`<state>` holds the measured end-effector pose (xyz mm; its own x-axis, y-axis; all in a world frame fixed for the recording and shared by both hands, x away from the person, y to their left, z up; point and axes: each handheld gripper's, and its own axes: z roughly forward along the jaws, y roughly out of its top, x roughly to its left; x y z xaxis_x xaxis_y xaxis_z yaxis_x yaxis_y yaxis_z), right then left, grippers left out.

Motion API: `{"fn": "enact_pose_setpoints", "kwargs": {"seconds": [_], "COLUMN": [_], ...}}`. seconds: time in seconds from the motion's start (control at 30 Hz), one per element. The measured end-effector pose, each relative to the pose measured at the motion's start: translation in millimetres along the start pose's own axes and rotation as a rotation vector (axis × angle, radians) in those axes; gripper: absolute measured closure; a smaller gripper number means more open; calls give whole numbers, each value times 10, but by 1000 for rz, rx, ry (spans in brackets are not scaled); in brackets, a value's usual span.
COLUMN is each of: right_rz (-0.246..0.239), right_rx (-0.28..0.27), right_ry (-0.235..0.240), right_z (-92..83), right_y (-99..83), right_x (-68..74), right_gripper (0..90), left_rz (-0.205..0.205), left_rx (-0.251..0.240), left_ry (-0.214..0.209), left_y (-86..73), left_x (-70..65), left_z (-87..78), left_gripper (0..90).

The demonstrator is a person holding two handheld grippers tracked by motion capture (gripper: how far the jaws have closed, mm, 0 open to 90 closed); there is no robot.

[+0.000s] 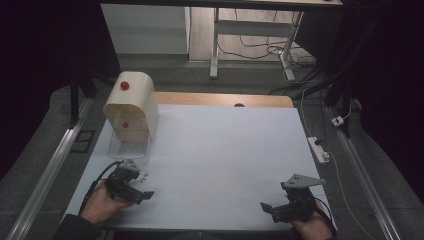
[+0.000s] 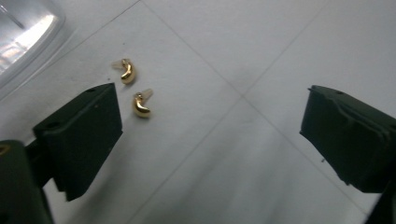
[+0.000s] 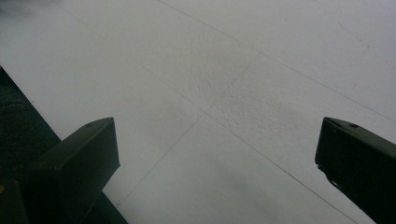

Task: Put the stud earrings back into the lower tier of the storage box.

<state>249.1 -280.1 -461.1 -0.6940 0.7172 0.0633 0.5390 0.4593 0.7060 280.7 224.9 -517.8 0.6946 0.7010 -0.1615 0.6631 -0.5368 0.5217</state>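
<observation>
With the left gripper (image 2: pixel 210 135) wide open and empty, we should center one gold earring (image 2: pixel 141 105) between the jaws before closing.

no readable text, labels, brands, numbers or signs on anything in view

— What blocks me? 
— The cream box (image 1: pixel 131 106) at the upper left of the frame, a clear tray (image 1: pixel 127 149) before it, two gold earrings (image 2: pixel 134 89) just beside my left fingers (image 2: pixel 81 135). 
— And elsewhere? 
— The white surface (image 1: pixel 225 145) lies open through the middle and right.
</observation>
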Motion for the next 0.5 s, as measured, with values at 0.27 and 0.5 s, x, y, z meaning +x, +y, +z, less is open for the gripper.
{"fn": "enact_pose_setpoints", "kwargs": {"seconds": [0.27, 0.5], "right_rz": [-6, -8], "right_rx": [3, 6], "right_ry": [-1, 0], "right_z": [0, 1], "right_y": [-1, 0], "right_x": [0, 0], "right_gripper": [0, 0], "left_rz": [-11, 8], "left_rx": [43, 78], "left_ry": [28, 123], "left_y": [61, 89], "left_x": [127, 122], "left_z": [84, 90], "left_gripper": [326, 629]}}
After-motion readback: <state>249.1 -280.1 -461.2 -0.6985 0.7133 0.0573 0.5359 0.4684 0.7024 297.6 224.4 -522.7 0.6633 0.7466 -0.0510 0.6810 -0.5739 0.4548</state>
